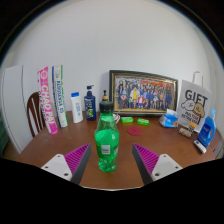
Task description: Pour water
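Note:
A green plastic bottle [107, 145] with a green cap and a pale label stands upright on the brown wooden table [60, 140]. It stands between my two fingers, with a clear gap on each side. My gripper [112, 162] is open; the magenta pad of the left finger [74, 158] and that of the right finger [147, 157] flank the bottle's lower half without touching it. Beyond the bottle, two pink shallow dishes with green rims [128, 120] [144, 122] lie on the table.
A framed group photo [143, 94] leans on the white wall. Left of it stand several bottles [77, 107] and tall boxes [49, 98], with a chair [34, 112] beside them. At right are a white GIFT bag [194, 102] and a blue bottle [207, 129].

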A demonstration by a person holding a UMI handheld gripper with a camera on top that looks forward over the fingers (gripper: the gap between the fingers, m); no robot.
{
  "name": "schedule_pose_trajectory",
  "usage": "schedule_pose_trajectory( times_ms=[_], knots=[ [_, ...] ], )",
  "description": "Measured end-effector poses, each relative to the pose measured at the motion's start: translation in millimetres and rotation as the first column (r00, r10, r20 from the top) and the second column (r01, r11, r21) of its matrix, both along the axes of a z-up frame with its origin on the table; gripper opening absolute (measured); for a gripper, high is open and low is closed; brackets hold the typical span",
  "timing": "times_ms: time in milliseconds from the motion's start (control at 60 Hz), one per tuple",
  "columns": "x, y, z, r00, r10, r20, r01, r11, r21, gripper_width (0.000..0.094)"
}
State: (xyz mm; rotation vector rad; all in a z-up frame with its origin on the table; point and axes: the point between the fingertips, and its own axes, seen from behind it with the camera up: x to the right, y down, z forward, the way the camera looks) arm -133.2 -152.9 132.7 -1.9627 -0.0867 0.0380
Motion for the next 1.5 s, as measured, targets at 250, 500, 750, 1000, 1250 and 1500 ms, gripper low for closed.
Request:
schedule_pose_trajectory(
  times_ms=[250,500,750,1000,1250,1500],
  knots=[
    [-10.3,57.5,-48.9,0.997,-0.058,0.043,0.057,0.998,0.030,0.0627],
    [-25.0,66.8,-46.0,0.999,-0.050,0.019,0.048,0.995,0.083,0.0397],
    [-4.5,75.5,2.9,0.990,-0.080,0.119,0.064,0.989,0.132,0.0332],
    [64.1,126.2,65.6,0.891,-0.100,0.442,0.021,0.983,0.181,0.0332],
    [114.2,220.3,81.0,0.384,-0.037,0.922,-0.145,0.984,0.100,0.0332],
    [118.6,277.8,78.1,-0.170,-0.005,0.985,-0.200,0.979,-0.029,0.0332]
  ],
)
